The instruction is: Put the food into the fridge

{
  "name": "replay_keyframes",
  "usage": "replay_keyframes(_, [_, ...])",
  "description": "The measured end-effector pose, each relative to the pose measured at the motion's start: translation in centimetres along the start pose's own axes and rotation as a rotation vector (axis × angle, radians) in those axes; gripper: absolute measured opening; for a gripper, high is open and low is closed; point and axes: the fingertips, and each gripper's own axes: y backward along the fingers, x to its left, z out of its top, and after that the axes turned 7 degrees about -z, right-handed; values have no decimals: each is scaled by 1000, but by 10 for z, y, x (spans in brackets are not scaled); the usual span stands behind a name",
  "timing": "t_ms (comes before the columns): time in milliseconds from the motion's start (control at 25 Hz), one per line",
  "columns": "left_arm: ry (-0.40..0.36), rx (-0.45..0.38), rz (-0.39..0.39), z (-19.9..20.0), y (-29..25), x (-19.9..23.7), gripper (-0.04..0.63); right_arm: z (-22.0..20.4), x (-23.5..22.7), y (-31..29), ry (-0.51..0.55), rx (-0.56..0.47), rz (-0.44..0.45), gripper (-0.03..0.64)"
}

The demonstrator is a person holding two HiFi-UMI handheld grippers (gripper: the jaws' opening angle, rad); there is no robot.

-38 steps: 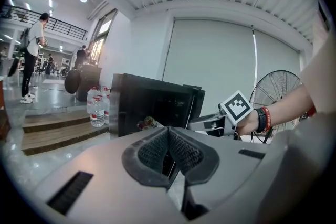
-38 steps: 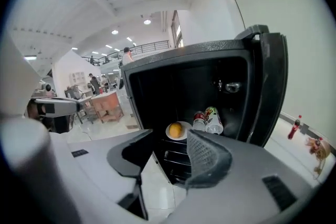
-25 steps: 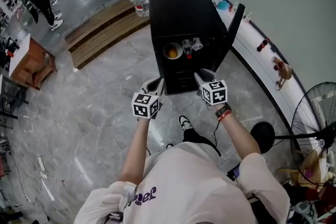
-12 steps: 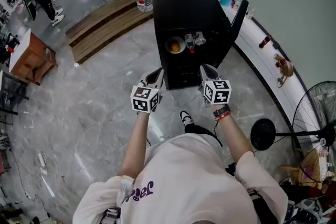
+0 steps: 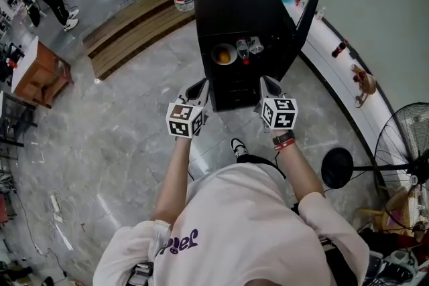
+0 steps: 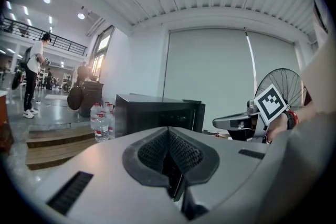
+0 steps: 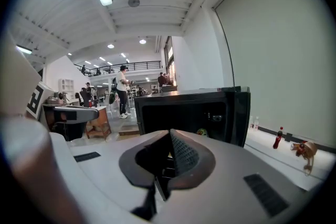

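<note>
Now both tongs are pressed together with nothing in them: the left tongs sit closed, and the right tongs have just been closing, on nothing. They hover side by side near the fridge, apart from it. I'd say the loading is done, since a bowl with something orange and small containers sit on its upper shelf. The door stands open, probably next to shut.
</note>
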Motion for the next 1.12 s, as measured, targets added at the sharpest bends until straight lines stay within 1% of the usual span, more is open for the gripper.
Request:
replay_keyframes(200, [2, -1, 5, 3, -5, 4, 18, 6, -2, -2, -3, -13, 27, 11])
replay_keyframes(360, [-3, -2, 4, 7, -8, 3, 18, 9, -5, -1, -2, -28, 26, 11])
replay_keyframes(600, [-10, -8, -1, 9, -16, 1, 20, 6, -11, -2, -22, -22, 27, 11])
replay_keyframes(720, [-9, -6, -3, 9, -16, 0, 18, 6, -9, 0, -29, -21, 51, 11])
replay_keyframes(920, [2, 0, -6, 4, -15, 1, 19, -2, -2, 5, -1, 5, 97, 11])
replay_keyframes(1120, [16, 2, -3, -2, -26, 6, 19, -8, -17, 3, 20, 42, 130, 11])
